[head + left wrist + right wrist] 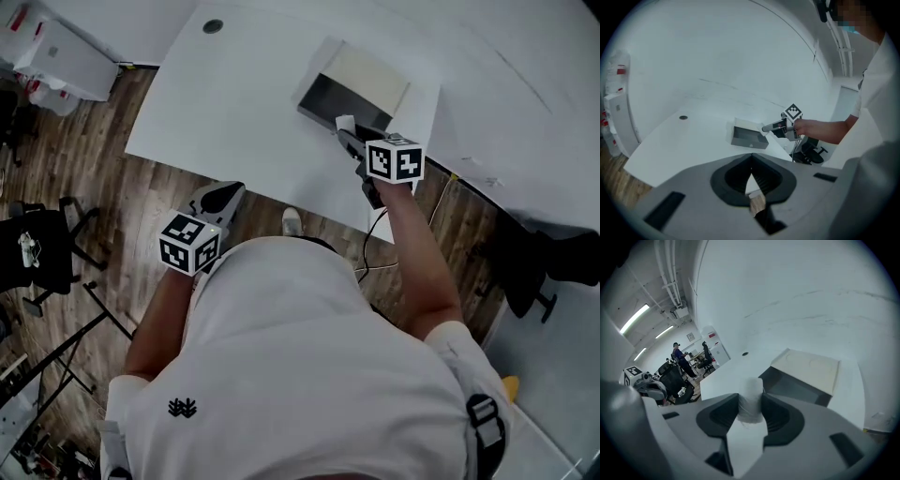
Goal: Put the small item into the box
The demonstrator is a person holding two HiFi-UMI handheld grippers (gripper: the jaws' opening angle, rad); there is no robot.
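Note:
An open box (317, 92) with a dark inside and a pale lid (371, 73) lies on the white table (234, 112). My right gripper (345, 134) is shut on a small white item (345, 123) and holds it just at the box's near edge. In the right gripper view the white item (751, 397) sits pinched between the pads, with the box (797, 386) close ahead to the right. My left gripper (228, 192) is shut and holds nothing; it hangs off the table's front edge, over the wooden floor. From the left gripper view the box (749, 138) and my right gripper (765, 128) are seen farther off.
A round cable hole (213, 26) sits at the table's far left. Office chairs stand on the floor at the left (42, 248) and right (553, 258). A white cabinet (66, 52) is at the back left. A cable (373, 246) hangs below my right gripper.

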